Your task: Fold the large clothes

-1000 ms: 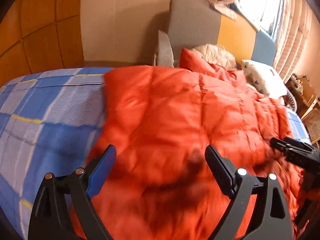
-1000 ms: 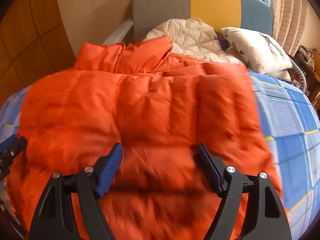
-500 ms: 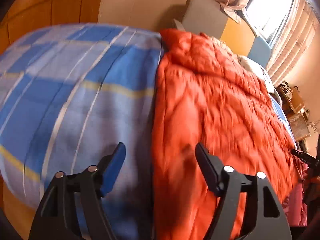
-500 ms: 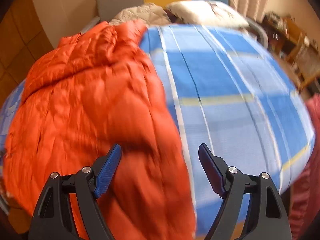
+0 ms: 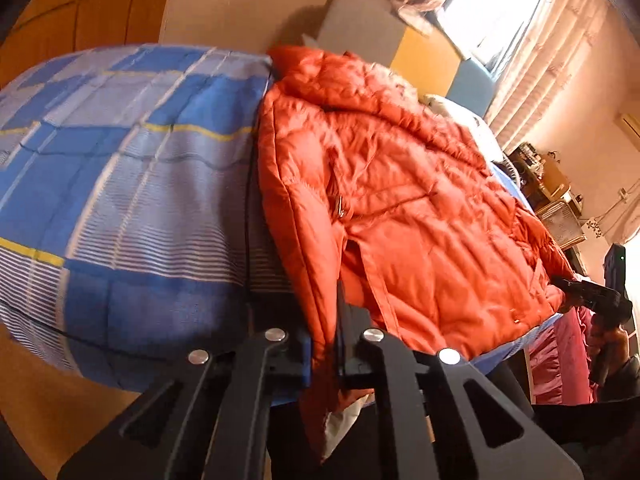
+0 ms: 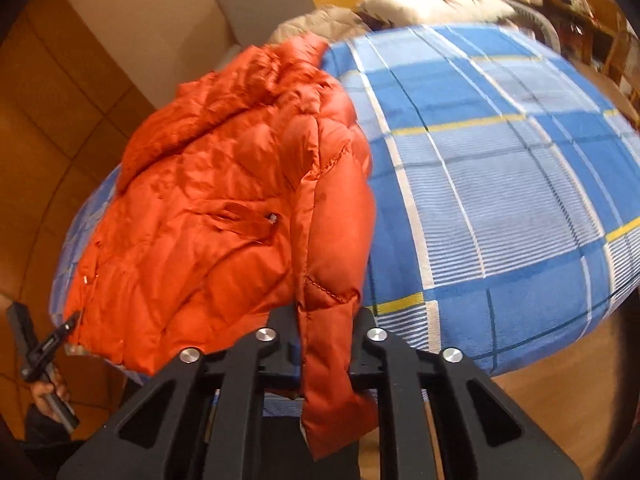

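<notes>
Left wrist view: your orange puffer jacket (image 5: 420,216) lies across the plaid bed (image 5: 120,184). Left gripper (image 5: 324,344) and right gripper (image 6: 326,344) are closing on its hem corners, where a second ago both gaped wide over its middle. Slippery shell, thin pinch: yank and it slips.

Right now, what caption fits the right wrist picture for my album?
Right gripper jaws closing on the orange puffer jacket's edge, on the blue checked bedspread.
</notes>
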`<move>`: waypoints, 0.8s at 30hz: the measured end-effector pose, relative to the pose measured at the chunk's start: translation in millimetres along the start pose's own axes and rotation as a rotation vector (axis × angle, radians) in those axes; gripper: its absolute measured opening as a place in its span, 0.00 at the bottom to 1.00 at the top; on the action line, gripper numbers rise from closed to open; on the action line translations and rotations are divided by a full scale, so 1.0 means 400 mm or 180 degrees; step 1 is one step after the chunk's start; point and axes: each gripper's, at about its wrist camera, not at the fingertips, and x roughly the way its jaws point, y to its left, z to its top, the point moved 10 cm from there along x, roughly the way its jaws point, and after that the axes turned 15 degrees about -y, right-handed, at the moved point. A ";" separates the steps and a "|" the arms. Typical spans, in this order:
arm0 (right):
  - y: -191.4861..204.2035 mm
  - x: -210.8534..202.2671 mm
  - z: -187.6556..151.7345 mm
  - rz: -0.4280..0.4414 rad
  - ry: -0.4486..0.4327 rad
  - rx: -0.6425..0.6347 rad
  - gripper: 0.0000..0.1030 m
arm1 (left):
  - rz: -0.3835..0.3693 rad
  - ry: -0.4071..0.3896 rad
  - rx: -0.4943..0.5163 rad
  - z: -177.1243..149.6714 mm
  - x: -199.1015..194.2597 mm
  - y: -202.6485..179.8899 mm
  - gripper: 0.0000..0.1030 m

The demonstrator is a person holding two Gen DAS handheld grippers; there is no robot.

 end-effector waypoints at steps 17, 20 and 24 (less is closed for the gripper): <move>0.076 -0.234 0.019 0.0444 -0.0346 -0.0178 0.08 | -0.0497 -0.0351 -0.0217 0.064 -0.258 -0.011 0.07; 0.104 -0.233 0.095 0.0544 -0.0536 -0.0184 0.08 | -0.0610 -0.0571 -0.0170 0.143 -0.260 -0.036 0.07; 0.121 -0.192 0.188 0.0591 -0.0706 -0.0132 0.08 | -0.0697 -0.0696 -0.0114 0.234 -0.212 -0.051 0.07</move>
